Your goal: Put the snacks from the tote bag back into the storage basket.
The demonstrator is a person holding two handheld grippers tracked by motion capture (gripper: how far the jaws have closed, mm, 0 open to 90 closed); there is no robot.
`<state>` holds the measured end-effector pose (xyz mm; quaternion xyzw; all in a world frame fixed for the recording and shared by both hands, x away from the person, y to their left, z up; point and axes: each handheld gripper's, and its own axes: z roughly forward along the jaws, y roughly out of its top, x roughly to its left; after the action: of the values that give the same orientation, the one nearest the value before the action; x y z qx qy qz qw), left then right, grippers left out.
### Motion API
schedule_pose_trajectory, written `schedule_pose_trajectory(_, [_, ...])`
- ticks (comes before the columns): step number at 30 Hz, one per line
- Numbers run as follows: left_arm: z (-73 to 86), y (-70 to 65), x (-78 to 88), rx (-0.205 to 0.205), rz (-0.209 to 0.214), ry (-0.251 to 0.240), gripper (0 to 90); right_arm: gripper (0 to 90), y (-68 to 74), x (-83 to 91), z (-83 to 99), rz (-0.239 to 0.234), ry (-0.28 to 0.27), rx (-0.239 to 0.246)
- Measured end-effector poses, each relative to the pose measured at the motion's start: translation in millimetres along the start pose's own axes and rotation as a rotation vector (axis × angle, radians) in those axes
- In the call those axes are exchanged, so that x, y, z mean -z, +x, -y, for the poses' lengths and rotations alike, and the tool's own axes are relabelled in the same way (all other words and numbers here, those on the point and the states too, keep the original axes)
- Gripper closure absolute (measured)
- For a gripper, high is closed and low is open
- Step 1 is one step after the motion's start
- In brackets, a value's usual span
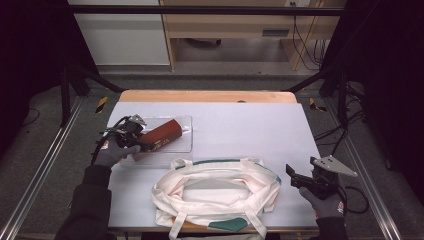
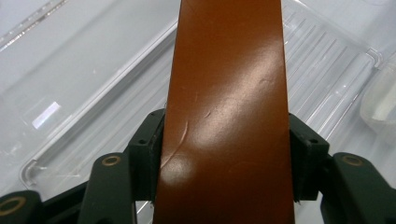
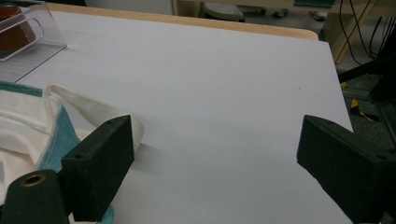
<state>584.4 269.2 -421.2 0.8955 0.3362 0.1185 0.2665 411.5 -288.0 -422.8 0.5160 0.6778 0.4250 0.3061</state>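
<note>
left tongs (image 2: 224,154) clamped on brown box (image 1: 161,134) over clear tray (image 1: 180,145), beyond tote bag (image 1: 220,192); right tongs (image 3: 215,172) open, empty; risk: glossy box slipping out.

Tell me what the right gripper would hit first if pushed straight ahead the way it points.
Probably nothing: ahead of the open right gripper lies bare white table cover; the cream canvas tote bag sits just beside one jaw.
</note>
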Motion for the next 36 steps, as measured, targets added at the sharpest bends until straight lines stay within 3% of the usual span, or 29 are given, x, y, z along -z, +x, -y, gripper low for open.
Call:
schedule_pose_trajectory(7, [1.0,-0.7,4.0,0.008,-0.023,-0.042,32.6,11.4,0.1,0.0,0.0,0.000,0.001,0.002])
schedule_pose_trajectory(13, [0.5,-8.5,22.6,0.010,-0.041,-0.105,34.9,11.4,0.2,0.4,-0.1,0.002,-0.002,-0.001])
schedule_pose_trajectory(18, [4.1,-18.3,38.4,0.050,-0.055,-0.186,48.0,11.4,0.9,0.7,-0.1,0.000,-0.003,-0.003])
schedule_pose_trajectory(22, [10.1,-26.4,42.2,0.084,-0.062,-0.212,65.2,11.4,0.9,1.3,0.0,-0.002,-0.002,-0.004])
schedule_pose_trajectory(27, [18.0,-34.8,42.0,0.084,-0.055,-0.227,80.4,11.4,1.2,0.6,0.3,-0.001,0.000,-0.002])
schedule_pose_trajectory(31, [21.3,-39.7,36.6,0.082,-0.080,-0.199,89.5,11.4,1.2,0.4,0.4,0.000,0.001,-0.002])
schedule_pose_trajectory(36, [20.3,-42.1,29.9,0.071,-0.079,-0.171,89.9,11.4,1.2,0.6,0.4,0.000,0.000,-0.001])
